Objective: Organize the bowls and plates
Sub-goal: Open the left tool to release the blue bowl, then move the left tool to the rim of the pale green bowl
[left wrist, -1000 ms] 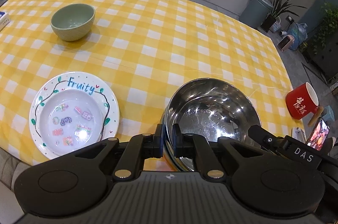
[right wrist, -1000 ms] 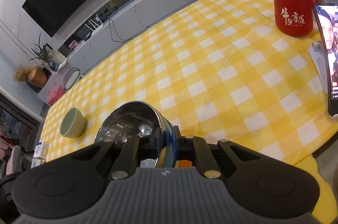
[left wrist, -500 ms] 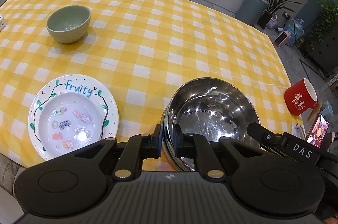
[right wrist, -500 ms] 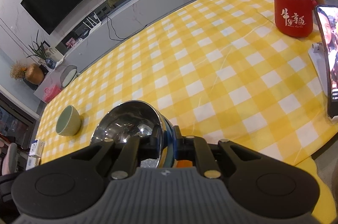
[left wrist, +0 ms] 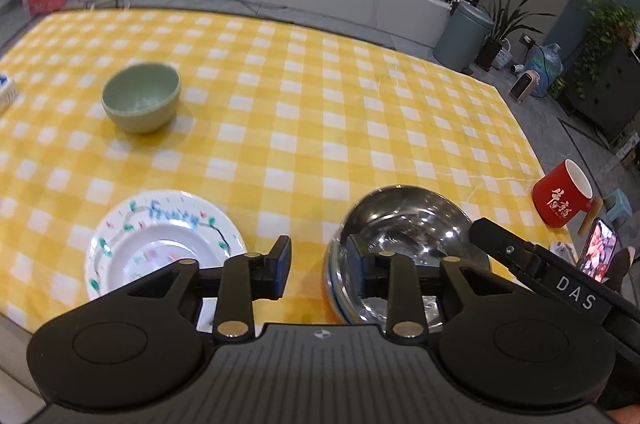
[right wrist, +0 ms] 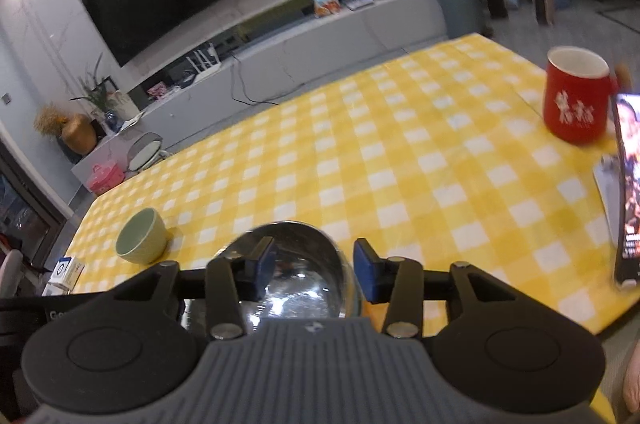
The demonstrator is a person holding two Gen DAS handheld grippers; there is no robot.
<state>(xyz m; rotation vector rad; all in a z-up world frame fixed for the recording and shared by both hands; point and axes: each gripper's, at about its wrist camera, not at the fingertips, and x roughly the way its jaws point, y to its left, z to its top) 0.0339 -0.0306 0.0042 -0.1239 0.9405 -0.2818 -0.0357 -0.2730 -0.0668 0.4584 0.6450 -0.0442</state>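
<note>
Left wrist view: the left gripper hangs with its fingers spread wide and gripping nothing, above the near edge of a table in a yellow checked cloth; the steel bowl sits on the cloth at the right finger, the white "Fruity" plate lies to the left, and a green bowl stands well apart, farther back; a red mug is at the right edge.

Right wrist view: the right gripper is likewise wide apart and empty, its fingers straddling the steel bowl's right rim; the green bowl sits to the left, the red mug and a lit phone to the right.
</note>
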